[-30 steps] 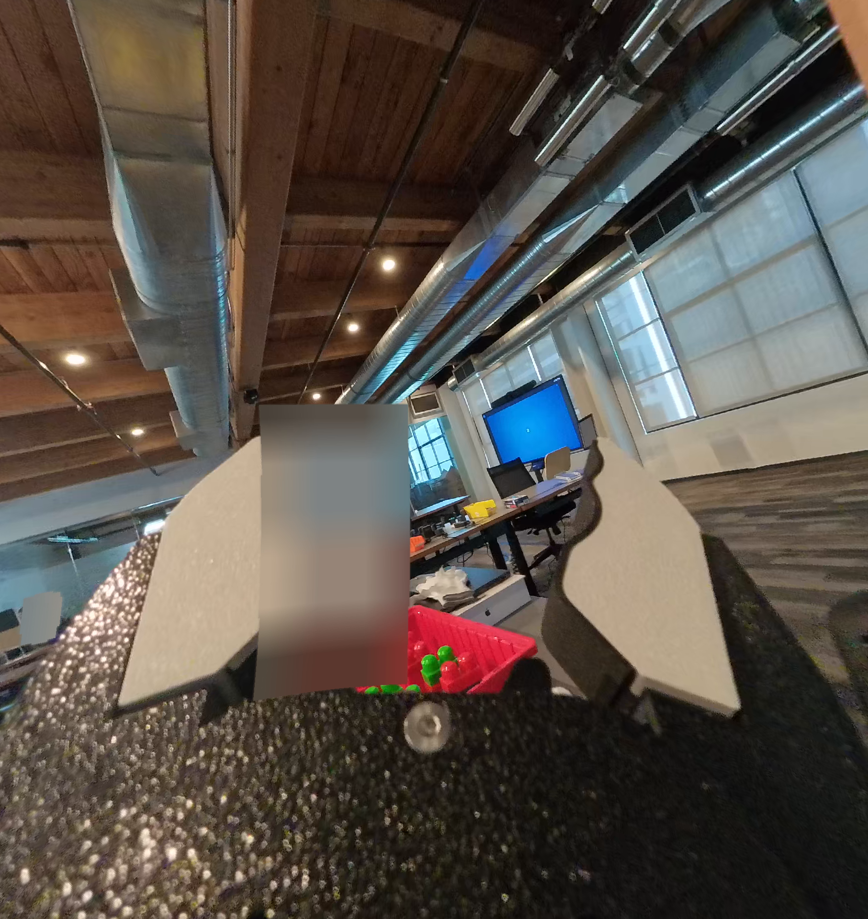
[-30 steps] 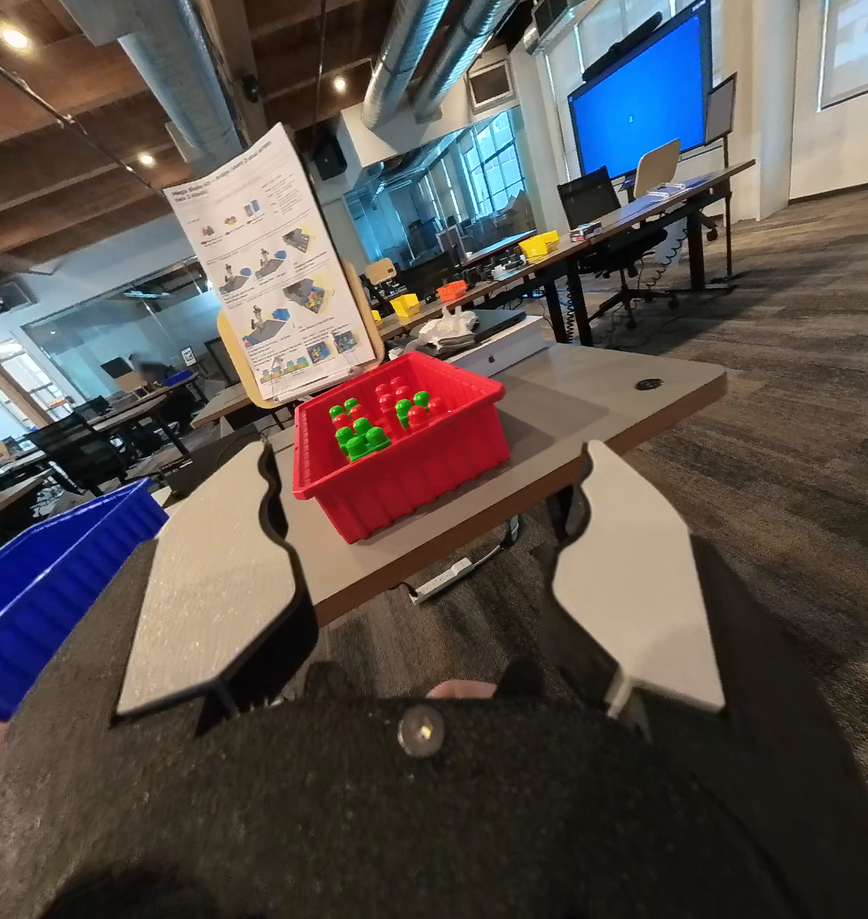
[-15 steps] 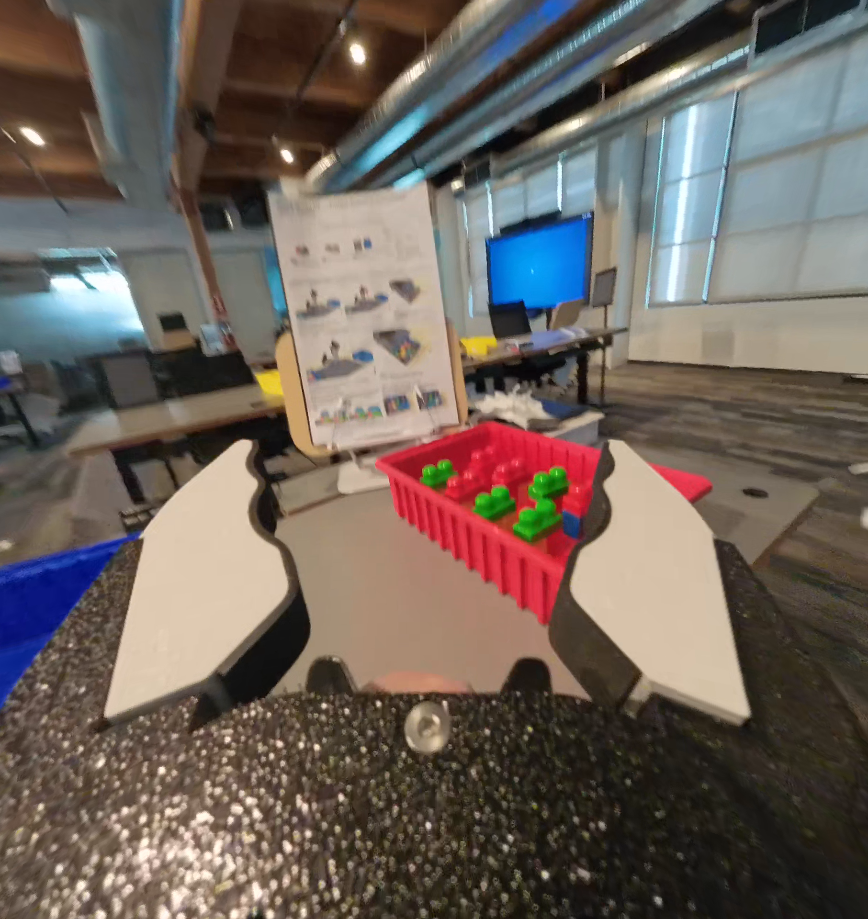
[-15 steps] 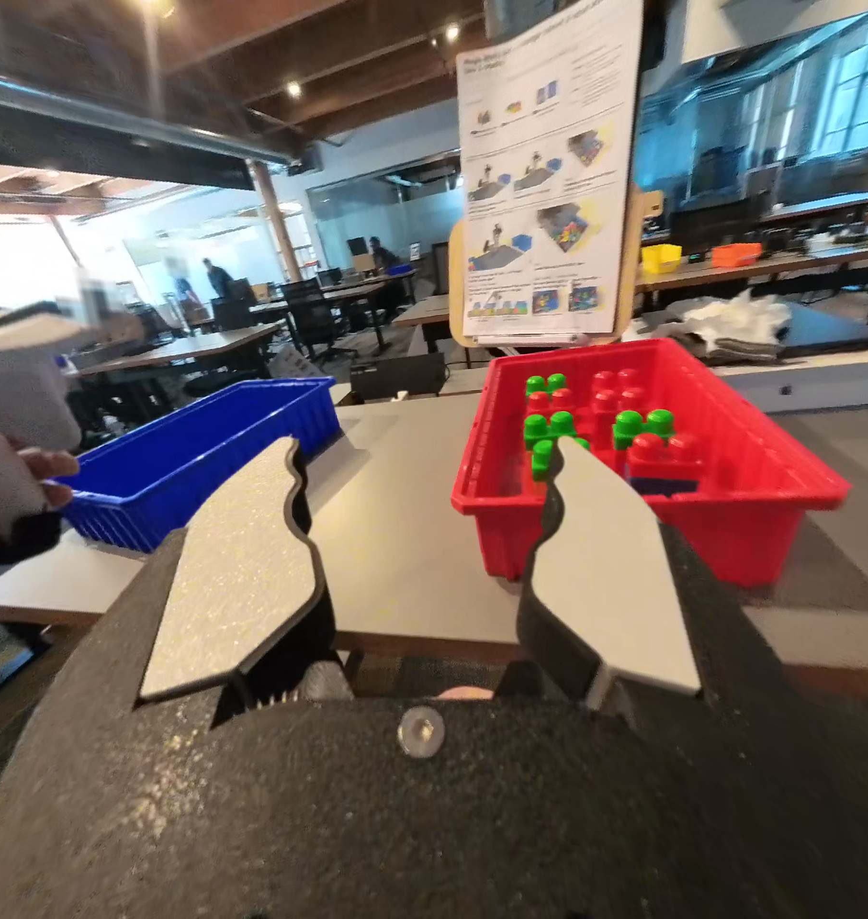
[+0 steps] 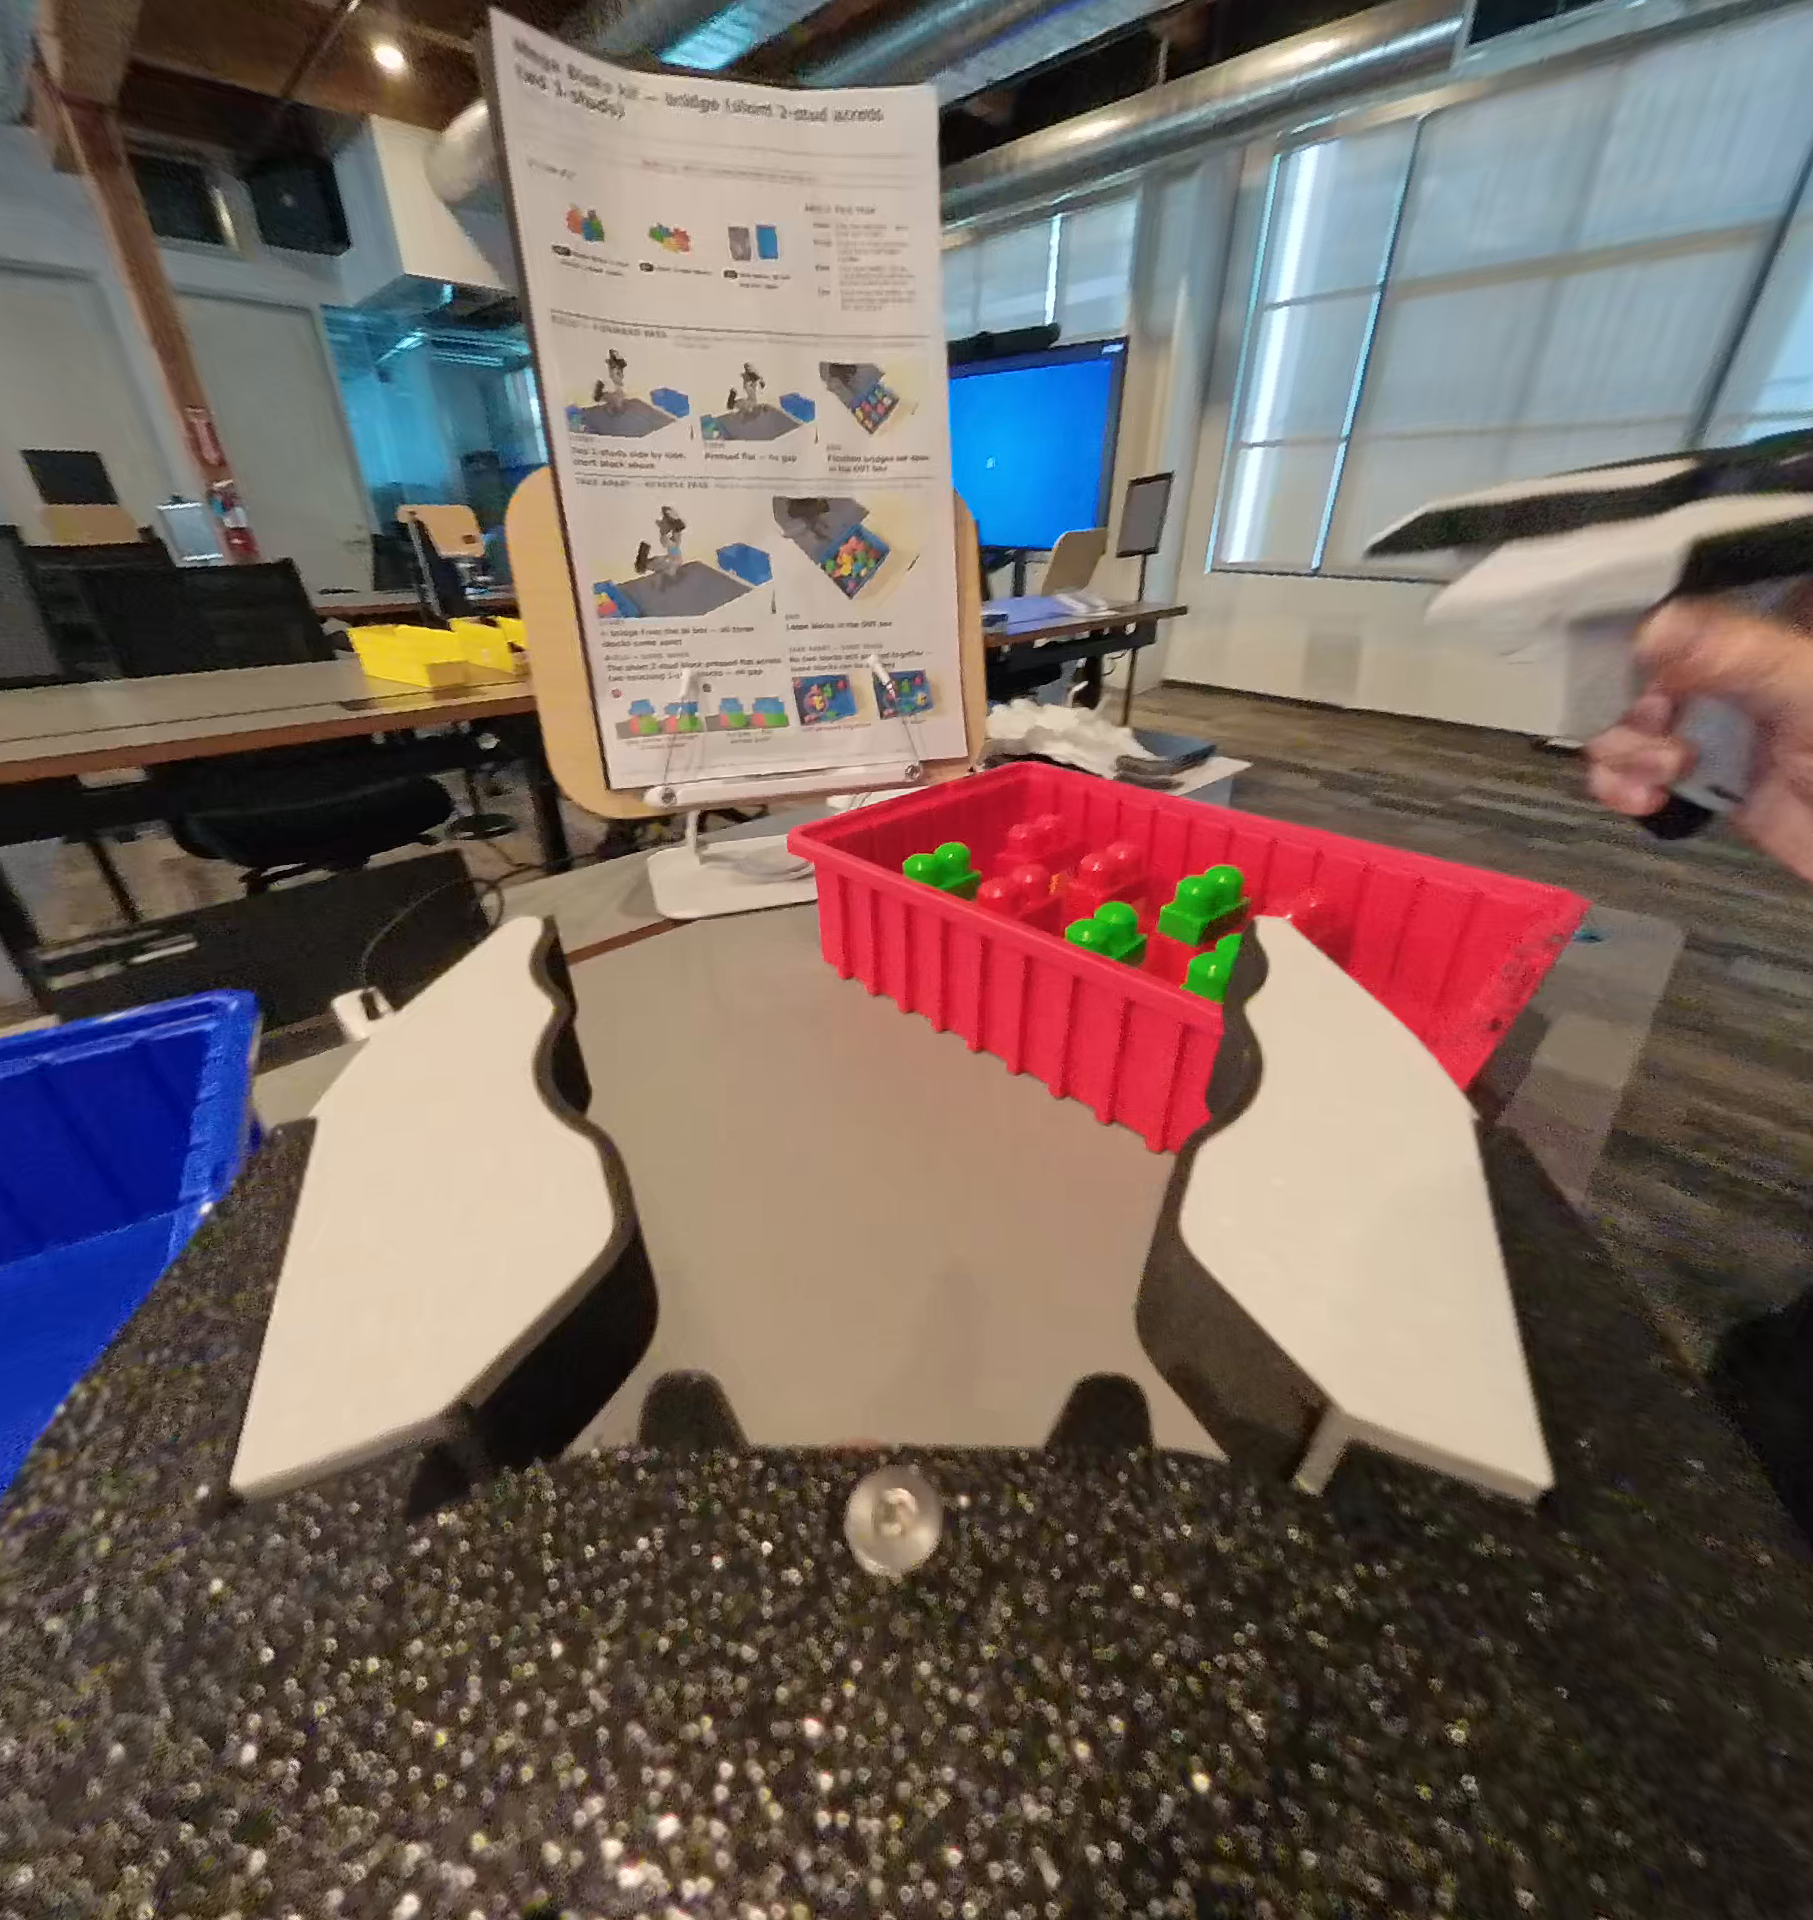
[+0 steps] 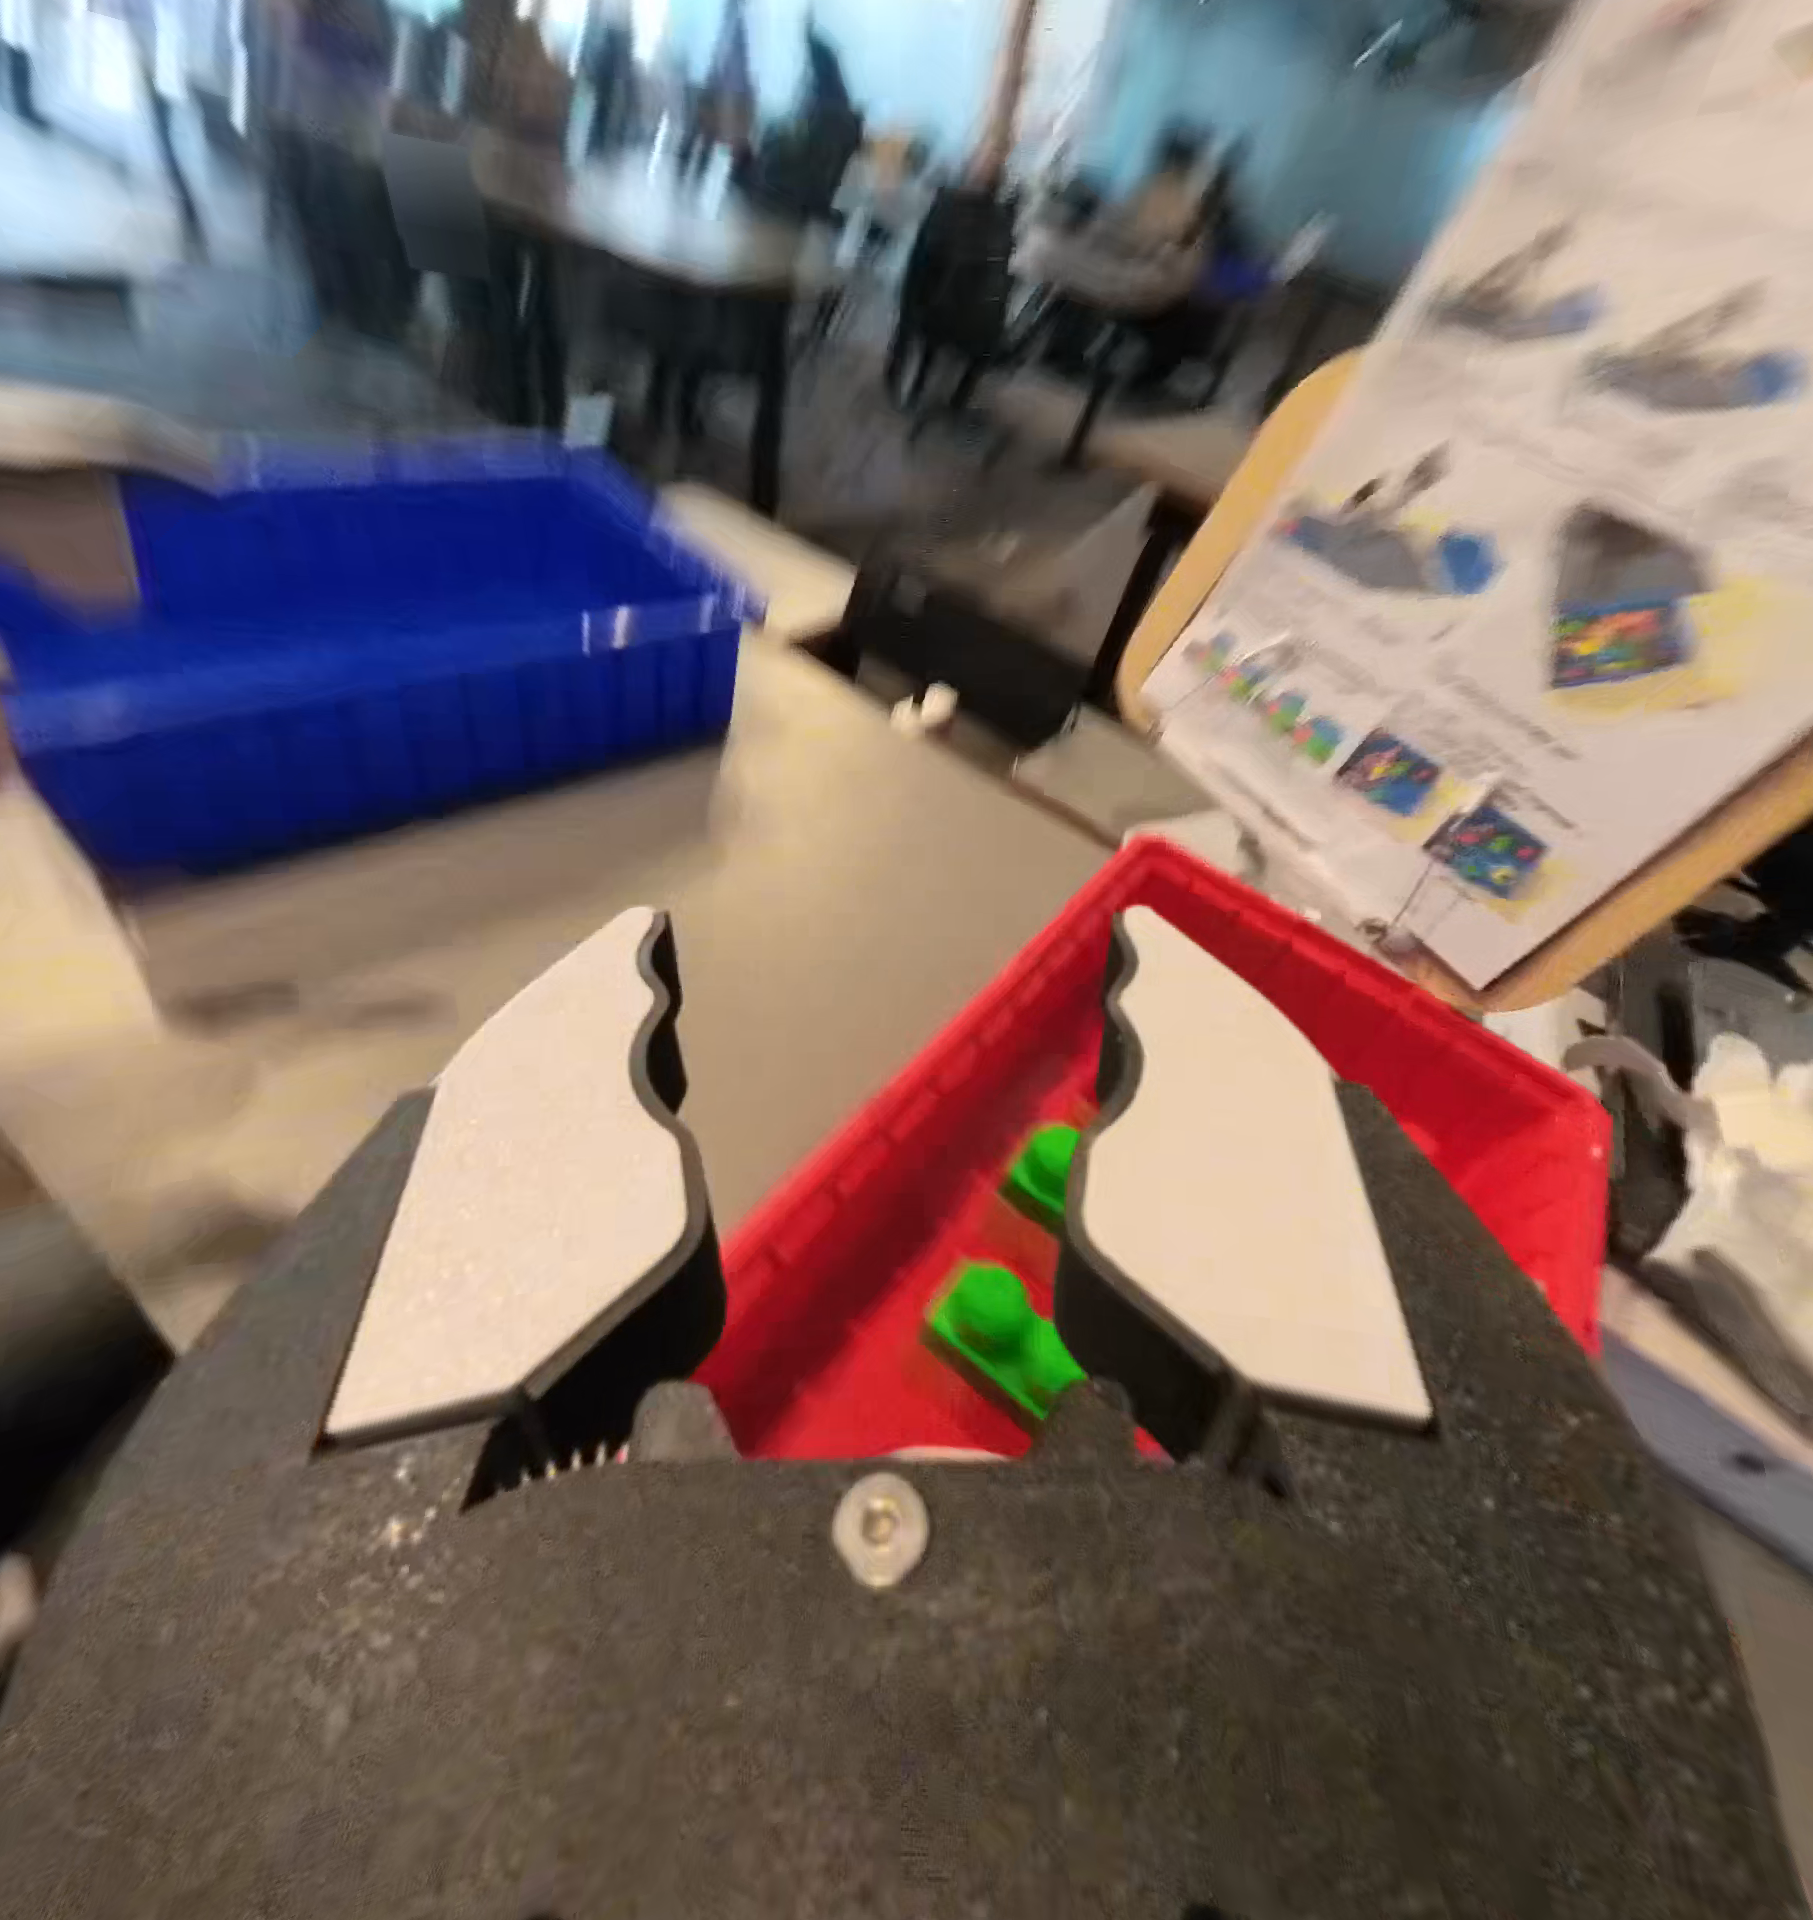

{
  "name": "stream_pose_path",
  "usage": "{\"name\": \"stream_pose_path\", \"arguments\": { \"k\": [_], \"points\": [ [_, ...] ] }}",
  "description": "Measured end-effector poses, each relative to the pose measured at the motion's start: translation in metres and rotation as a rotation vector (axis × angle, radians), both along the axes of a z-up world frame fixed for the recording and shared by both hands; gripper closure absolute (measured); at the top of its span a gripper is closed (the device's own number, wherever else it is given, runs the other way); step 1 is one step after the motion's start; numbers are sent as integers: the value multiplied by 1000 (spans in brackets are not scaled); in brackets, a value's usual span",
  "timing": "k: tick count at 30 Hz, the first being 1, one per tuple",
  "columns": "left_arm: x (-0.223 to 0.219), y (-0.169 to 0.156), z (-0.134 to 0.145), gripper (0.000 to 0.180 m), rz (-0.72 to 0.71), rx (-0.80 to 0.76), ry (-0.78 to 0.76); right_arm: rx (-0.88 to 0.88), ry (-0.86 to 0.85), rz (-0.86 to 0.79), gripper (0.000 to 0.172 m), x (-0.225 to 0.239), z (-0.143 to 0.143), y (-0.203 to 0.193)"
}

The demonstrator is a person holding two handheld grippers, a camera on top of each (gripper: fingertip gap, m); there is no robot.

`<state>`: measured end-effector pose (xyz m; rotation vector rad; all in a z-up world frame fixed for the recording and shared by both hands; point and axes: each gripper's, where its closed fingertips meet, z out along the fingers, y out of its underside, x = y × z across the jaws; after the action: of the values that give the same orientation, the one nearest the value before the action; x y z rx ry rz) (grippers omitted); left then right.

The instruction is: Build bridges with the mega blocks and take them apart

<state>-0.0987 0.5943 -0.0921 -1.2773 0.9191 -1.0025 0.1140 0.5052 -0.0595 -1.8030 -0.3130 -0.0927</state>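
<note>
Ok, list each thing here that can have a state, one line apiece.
Left gripper: open, nothing held.
Right gripper: open, nothing held, above the red bin.
Red bin: on the table, holds loose green and red blocks.
Blue bin: on the table, no contents visible.
Instruction sheet: upright on its stand.

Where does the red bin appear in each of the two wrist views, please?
Left wrist view: red bin right of centre, on the table beyond the open left gripper.
Right wrist view: red bin lower right, under the open right gripper.
Shared landmark: the instruction sheet stands behind it.
</note>
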Motion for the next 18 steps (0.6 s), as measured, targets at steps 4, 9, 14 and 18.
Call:
{"name": "stream_pose_path", "arguments": {
  "k": [4, 9, 14, 18],
  "points": [
    [11, 12, 5, 68, -110, -53, -18, -388, -360, 198, 86, 43, -78, 5],
    [21, 29, 17, 71, -180, -118, -9, -768, -441, 405, 90, 84, -151, -4],
    [35, 38, 24, 71, -172, -57, 105, -926, -479, 459, 95, 101, -187, -2],
    [45, 33, 21, 71, -194, -42, 139, -950, -497, 445, 96, 105, -202, 0]
  ]
}}
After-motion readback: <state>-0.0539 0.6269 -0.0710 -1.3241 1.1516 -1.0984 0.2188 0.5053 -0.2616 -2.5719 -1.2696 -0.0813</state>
